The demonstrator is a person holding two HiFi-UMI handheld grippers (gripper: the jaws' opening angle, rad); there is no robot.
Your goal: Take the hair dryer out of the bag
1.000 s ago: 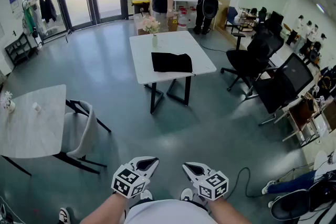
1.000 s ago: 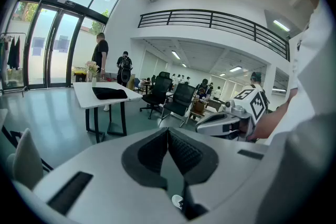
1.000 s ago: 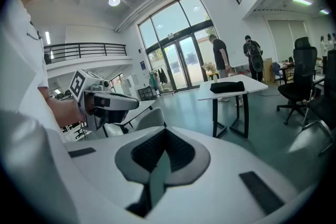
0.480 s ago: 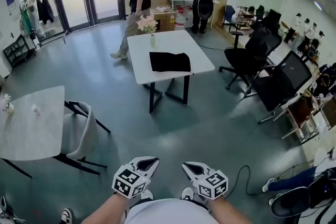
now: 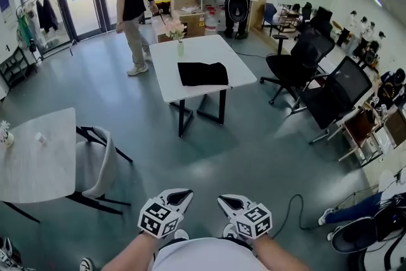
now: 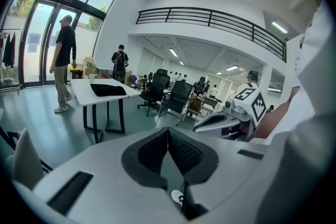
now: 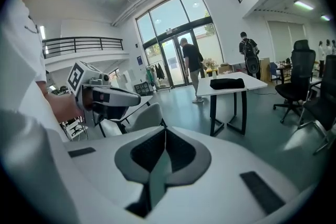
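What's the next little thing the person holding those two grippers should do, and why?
Probably step forward toward the white square table, because the flat black bag lies on it, far ahead and out of reach. The left gripper and right gripper are both shut and empty, held close to the body, so nothing can be grasped from here.

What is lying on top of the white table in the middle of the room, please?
A black bag lies flat on the white table, with a flower vase at its far edge. The bag's contents are covered.
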